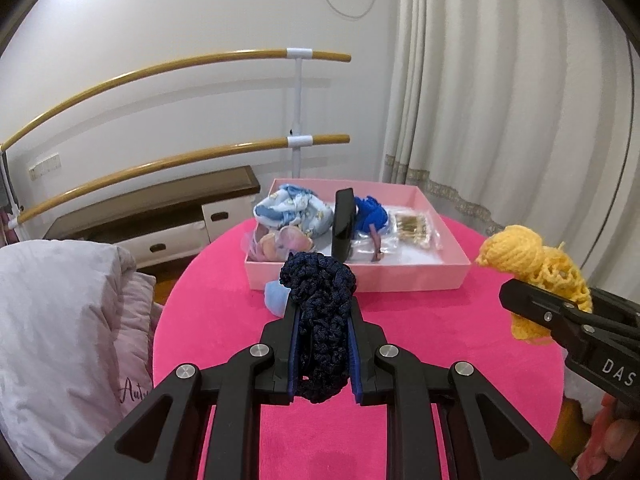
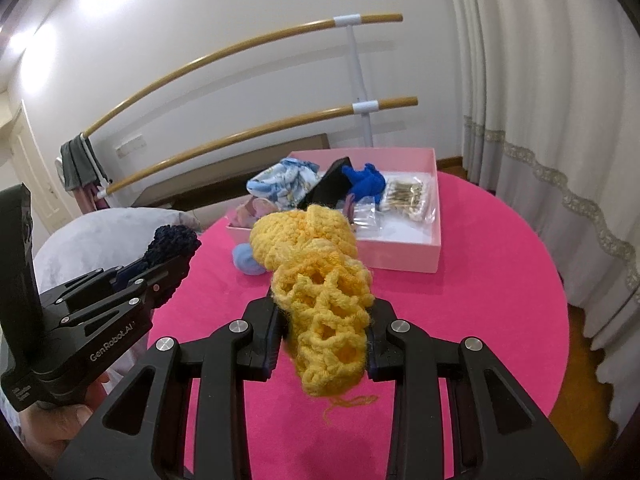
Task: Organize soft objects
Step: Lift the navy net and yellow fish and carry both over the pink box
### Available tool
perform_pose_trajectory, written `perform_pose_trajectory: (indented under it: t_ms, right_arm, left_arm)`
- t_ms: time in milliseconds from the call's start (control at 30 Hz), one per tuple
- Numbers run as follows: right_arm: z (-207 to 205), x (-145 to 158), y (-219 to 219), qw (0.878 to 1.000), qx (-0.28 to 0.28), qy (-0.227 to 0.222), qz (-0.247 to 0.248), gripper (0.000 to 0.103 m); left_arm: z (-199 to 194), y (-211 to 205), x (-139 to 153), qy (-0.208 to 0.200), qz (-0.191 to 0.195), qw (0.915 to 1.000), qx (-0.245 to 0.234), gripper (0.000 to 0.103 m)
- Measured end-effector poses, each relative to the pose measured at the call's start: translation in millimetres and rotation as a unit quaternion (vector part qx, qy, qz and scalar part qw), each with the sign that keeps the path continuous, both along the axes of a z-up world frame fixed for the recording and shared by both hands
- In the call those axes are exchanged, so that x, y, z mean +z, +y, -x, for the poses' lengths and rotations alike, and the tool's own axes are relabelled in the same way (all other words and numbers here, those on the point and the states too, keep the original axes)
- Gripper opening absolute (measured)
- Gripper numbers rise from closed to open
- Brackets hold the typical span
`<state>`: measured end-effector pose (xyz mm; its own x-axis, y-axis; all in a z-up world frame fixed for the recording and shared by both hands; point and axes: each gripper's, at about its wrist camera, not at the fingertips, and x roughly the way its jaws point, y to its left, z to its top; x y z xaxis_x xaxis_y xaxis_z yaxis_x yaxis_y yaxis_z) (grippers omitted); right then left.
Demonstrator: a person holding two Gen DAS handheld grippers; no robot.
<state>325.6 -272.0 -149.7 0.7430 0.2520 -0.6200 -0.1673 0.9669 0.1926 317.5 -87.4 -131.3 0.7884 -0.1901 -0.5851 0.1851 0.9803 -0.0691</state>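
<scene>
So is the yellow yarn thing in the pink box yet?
No. The yellow yarn thing is out, pinched in the right gripper before the pink box.

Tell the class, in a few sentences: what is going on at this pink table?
A person holds a gripper in each hand. The left gripper is shut on a navy crocheted piece, the right gripper on a yellow crocheted piece. Both are held above the pink table, short of the pink box. A light blue soft item lies beside the box.
</scene>
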Motion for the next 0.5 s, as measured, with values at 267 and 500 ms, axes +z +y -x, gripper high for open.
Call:
perform_pose_trajectory:
  t_ms: [267, 500]
  right_arm:
    - [8, 10, 3, 1.000, 0.004, -0.014, 0.000, 0.029]
    - [8, 21, 0, 1.000, 0.002, -0.028, 0.001, 0.029]
  left_arm:
    - [12, 3, 15, -0.012, 0.001, 0.9999, 0.005, 0.017]
    - [3, 4, 24, -0.023, 0.005, 0.9997, 0.009, 0.017]
